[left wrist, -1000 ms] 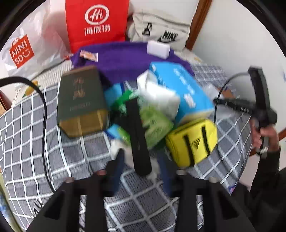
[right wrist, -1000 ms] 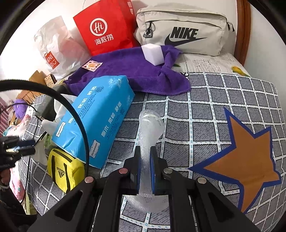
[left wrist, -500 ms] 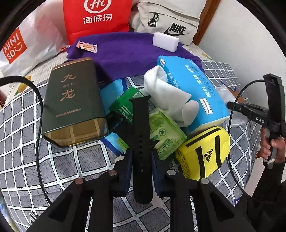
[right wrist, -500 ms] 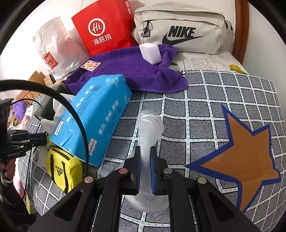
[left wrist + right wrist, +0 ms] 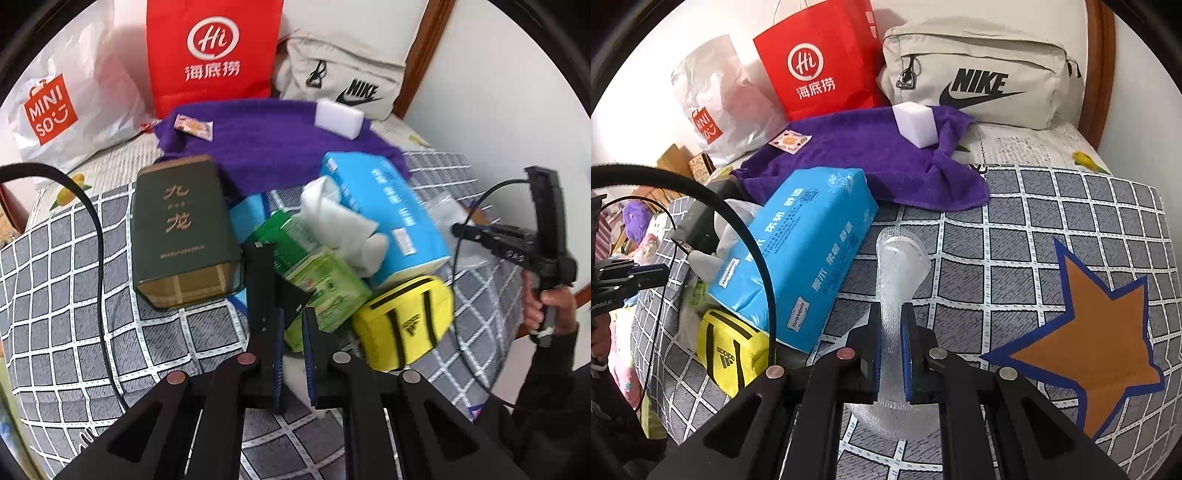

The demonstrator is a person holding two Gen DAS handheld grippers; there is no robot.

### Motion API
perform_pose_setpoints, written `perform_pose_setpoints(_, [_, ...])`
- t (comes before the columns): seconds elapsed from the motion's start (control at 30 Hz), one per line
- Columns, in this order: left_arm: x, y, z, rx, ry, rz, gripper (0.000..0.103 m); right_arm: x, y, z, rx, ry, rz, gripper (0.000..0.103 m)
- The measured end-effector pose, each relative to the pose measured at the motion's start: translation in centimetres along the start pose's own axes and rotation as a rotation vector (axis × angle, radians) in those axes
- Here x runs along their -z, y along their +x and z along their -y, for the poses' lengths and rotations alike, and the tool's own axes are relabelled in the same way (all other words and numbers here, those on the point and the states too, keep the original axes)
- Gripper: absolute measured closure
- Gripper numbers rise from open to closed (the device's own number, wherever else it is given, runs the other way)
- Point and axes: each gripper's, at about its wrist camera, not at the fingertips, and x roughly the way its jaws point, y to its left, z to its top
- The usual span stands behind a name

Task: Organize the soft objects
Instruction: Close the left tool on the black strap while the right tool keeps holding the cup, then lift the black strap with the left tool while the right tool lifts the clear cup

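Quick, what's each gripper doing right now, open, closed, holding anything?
Left gripper: closed on the black rubber strap.
Right gripper: closed on the clear bubble-wrap strip.

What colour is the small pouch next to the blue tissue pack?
Yellow with black stripes: the pouch shows best in the right wrist view.

A black watch strap [image 5: 263, 284] stands upright, pinched low; a clear bubble-wrap piece [image 5: 899, 280] is squeezed at its middle above the checked bed.
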Motion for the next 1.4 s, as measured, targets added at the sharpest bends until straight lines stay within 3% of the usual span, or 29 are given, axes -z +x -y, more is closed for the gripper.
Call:
perform_pose_setpoints(0.13, [0.4,1.4,-0.4,-0.017,0.003,-0.038,0.091,0.1,0.4,0.0,-0.001,0.001,-0.016,0.093])
perform_pose_setpoints(0.3, [0.9,2.9,-0.9,-0.049,-0.004,-0.067,0.073,0.2,0.5,0.0,0.002,0.0,-0.023,0.093])
perform_pose_setpoints(0.33, [0.9,2.8,-1.0,-0.056,0.0,-0.062,0.063,0.2,0.5,0.0,0.003,0.0,-0.024,0.093])
perform_pose_setpoints(0.37, [0.9,2.6,-1.1,-0.067,0.003,-0.058,0.045,0.1,0.5,0.0,0.003,0.0,-0.024,0.093])
perform_pose_setpoints(0.43, [1.0,2.1,-1.4,-0.103,0.013,-0.045,0.037,0.1,0.6,0.0,0.002,0.001,-0.028,0.093])
perform_pose_setpoints(0.53, [1.2,1.9,-2.0,-0.125,0.019,-0.023,0.037,0.2,1.0,-0.1,0.0,-0.003,-0.04,0.093])
perform_pose_setpoints(0.6, [1.0,2.5,-2.7,-0.099,0.004,-0.034,0.038,0.2,1.2,-0.2,0.002,-0.007,-0.045,0.093])
perform_pose_setpoints(0.77, [0.9,4.6,-3.4,-0.042,-0.01,-0.077,0.074,0.4,0.9,-0.3,0.01,-0.013,-0.045,0.093])
perform_pose_setpoints(0.83, [1.1,5.2,-3.5,-0.003,-0.019,-0.099,0.082,0.4,0.9,-0.1,0.013,-0.007,-0.045,0.093])
perform_pose_setpoints(1.23, [1.4,2.0,-3.9,0.013,-0.045,-0.037,0.084,0.2,1.1,-0.4,0.01,-0.017,-0.048,0.093])
perform_pose_setpoints(1.4, [1.4,0.5,-4.4,0.08,-0.074,0.003,0.084,0.2,1.0,-0.5,0.009,-0.02,-0.048,0.093])
